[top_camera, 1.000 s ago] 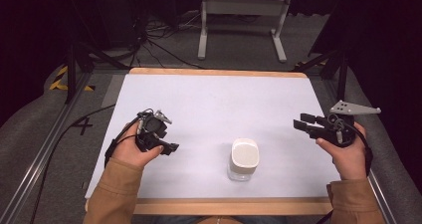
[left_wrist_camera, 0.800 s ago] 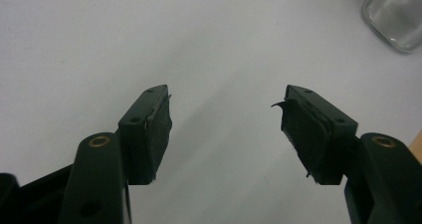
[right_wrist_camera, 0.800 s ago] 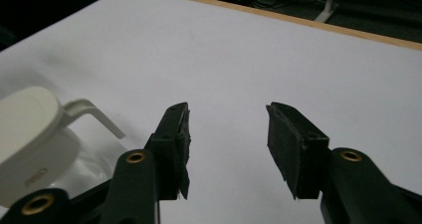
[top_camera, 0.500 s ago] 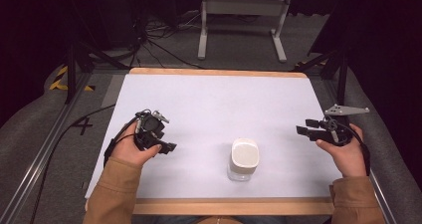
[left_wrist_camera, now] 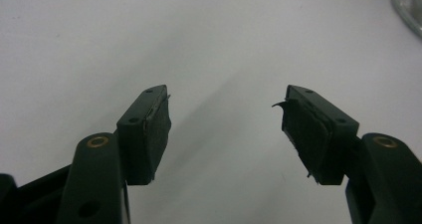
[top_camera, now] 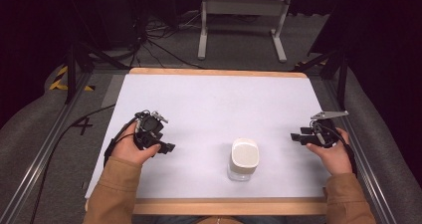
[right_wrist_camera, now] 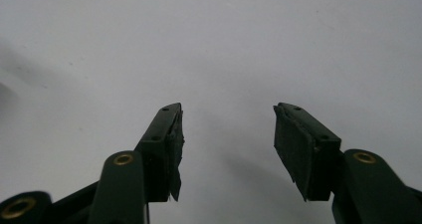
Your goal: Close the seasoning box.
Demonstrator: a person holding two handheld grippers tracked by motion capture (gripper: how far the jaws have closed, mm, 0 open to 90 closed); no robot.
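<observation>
Two open tongs flank a jar on a white tabletop.

The jar is the landmark: clear glass, squat, with a rounded-square white lid, standing upright near the tabletop's front edge; a curved bit of its glass rim shows at the top right corner of the left gripper view. Left of it, well apart, a hand in a tan sleeve grips the left tongs, jaws pointing toward the jar and set wide with nothing between them; their black pads are rubbery and frayed at the edges. Right of the jar, also well apart, the other hand holds the right tongs, jaws likewise spread and empty, pointing at the jar, a grey three-cornered plate on top. The tabletop is smooth, matt, wood-edged.
</observation>
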